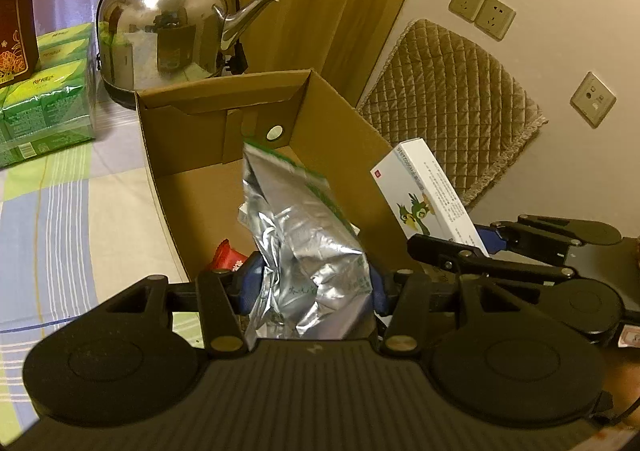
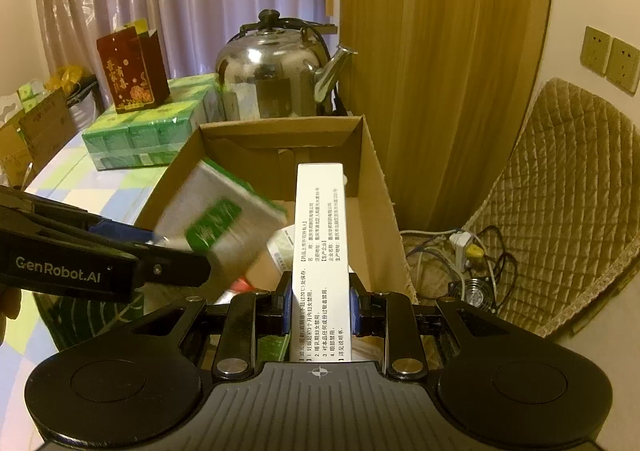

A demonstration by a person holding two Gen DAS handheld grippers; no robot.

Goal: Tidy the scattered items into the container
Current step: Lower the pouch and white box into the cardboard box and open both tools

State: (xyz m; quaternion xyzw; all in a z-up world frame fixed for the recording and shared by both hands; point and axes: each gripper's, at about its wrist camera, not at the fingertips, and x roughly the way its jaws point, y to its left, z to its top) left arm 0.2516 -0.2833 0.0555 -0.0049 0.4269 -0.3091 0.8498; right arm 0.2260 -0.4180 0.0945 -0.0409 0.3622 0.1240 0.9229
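Note:
An open cardboard box [image 1: 192, 187] [image 2: 374, 187] stands on the table. My left gripper [image 1: 314, 287] is shut on a silver foil pouch [image 1: 300, 235] with green print, held over the box's near end; from the right wrist the pouch [image 2: 220, 219] looks blurred. My right gripper [image 2: 319, 309] is shut on a long white medicine box [image 2: 320, 251] that points into the cardboard box. In the left wrist view that white box [image 1: 428, 191] shows a green bird picture and sits above the box's right wall. A red packet [image 1: 226, 257] lies inside the cardboard box.
A steel kettle [image 1: 168, 31] [image 2: 276, 79] stands just behind the box. Green tissue packs [image 1: 44, 107] [image 2: 148, 131] with a dark red gift bag [image 2: 132, 71] on top are at the left. A quilted cushion [image 2: 560, 203], cables and a small fan [image 2: 476, 291] lie right of the table.

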